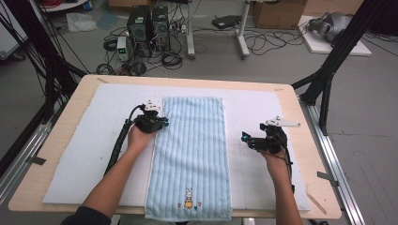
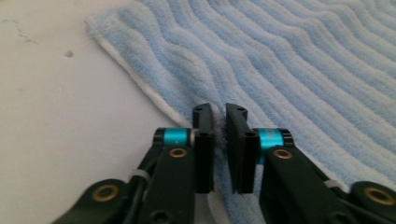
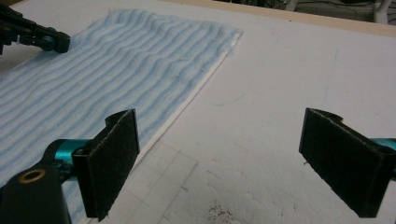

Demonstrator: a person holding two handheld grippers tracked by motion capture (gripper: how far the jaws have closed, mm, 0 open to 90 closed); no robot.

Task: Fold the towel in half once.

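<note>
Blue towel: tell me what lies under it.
The blue towel lies flat on a white foam mat that covers the wooden table. The left gripper pinches the towel's edge. Whatever is beneath its middle is covered.

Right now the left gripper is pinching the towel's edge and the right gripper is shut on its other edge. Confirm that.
Not quite. The left gripper is pinching the towel's edge, but the right gripper is open and apart from the towel, over the white mat. The right gripper view shows this.
</note>
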